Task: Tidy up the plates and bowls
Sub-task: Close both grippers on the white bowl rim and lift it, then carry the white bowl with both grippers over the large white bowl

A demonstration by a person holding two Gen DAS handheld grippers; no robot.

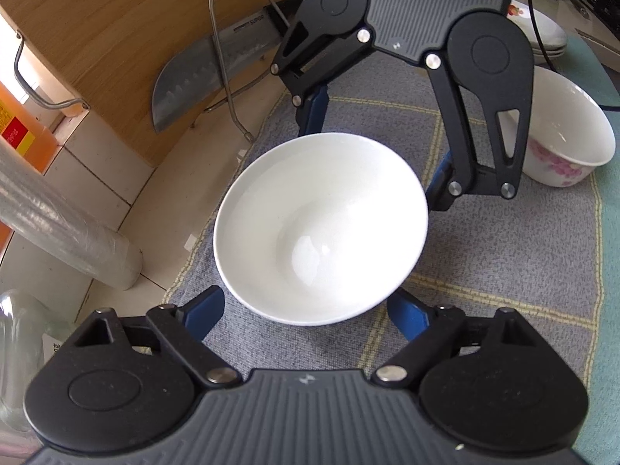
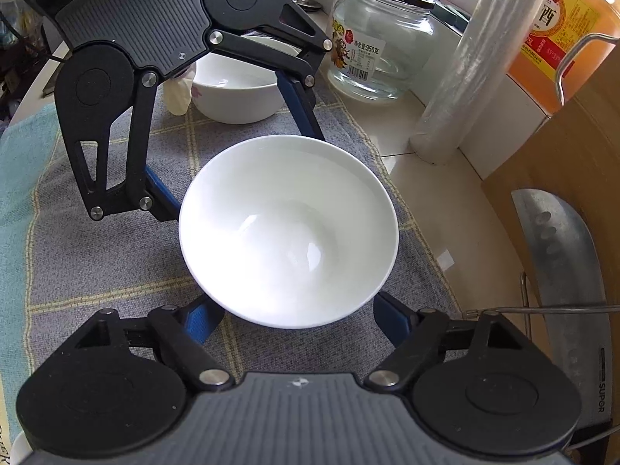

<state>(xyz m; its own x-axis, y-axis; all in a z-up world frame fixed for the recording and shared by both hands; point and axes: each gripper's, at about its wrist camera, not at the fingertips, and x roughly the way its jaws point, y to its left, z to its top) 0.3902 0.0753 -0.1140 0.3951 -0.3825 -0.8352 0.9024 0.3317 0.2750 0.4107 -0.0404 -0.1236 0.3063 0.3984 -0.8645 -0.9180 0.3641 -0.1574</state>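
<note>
Centrally, a plain white bowl (image 1: 321,228) is seen upright on a grey checked cloth (image 1: 503,255), its mouth turned upward and nothing inside it; being round, it has no long axis to speak of. It is flanked from opposite sides by two grippers.

From the near side in the left wrist view, the left gripper (image 1: 310,310) is set with its blue fingers (image 1: 205,310) spread wide on either side of the bowl's lower wall; whether the pads actually press on it cannot be told, since their tips are hidden beneath the rim.

From the far side, the right gripper (image 1: 378,155) is likewise placed with its fingers straddling the bowl, and contact is perhaps made, though the tips are concealed.

A second white bowl with pink flowers (image 1: 565,143) stands empty on the same cloth, well apart from the first, with stacked plates (image 1: 542,31) beyond it.

Off the cloth, on the pale counter, an empty glass jar (image 2: 381,42) with a yellow lid, a roll of cling film (image 2: 465,66), a wooden cutting board (image 1: 116,38) and a knife (image 1: 201,73) in a wire rack are seen.
</note>
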